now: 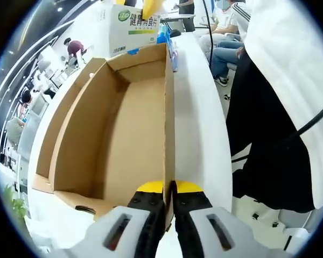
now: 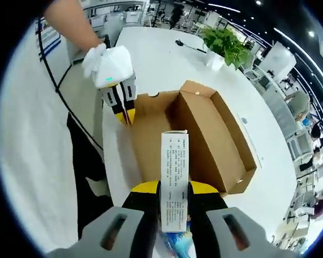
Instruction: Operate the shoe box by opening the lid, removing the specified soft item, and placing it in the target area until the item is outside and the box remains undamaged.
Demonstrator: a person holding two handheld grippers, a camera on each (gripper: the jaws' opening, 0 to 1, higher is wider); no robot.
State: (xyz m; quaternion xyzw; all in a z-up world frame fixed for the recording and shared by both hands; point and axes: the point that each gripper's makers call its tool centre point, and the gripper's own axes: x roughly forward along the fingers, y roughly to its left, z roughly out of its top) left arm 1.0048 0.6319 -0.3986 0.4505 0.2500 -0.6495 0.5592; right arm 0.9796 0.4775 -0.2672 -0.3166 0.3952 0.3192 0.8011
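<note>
The brown cardboard shoe box [image 1: 113,140] stands open on the white table [image 1: 199,123], and its inside looks bare. My left gripper [image 1: 169,196] is shut on the box's thin side wall. In the right gripper view this same left gripper [image 2: 128,115] pinches the box [image 2: 151,142] at its near-left corner, and the lid [image 2: 215,134] leans back to the right. My right gripper [image 2: 174,191] is shut on a white printed carton [image 2: 174,172] held above the box end, with a blue packet [image 2: 177,239] below it. The carton [image 1: 132,24] shows green lettering in the left gripper view.
A person in a white top and dark trousers [image 1: 269,123] stands close along the table's edge. A potted plant [image 2: 226,45] and a black cable [image 2: 188,45] lie at the table's far end. Other people and desks sit in the background.
</note>
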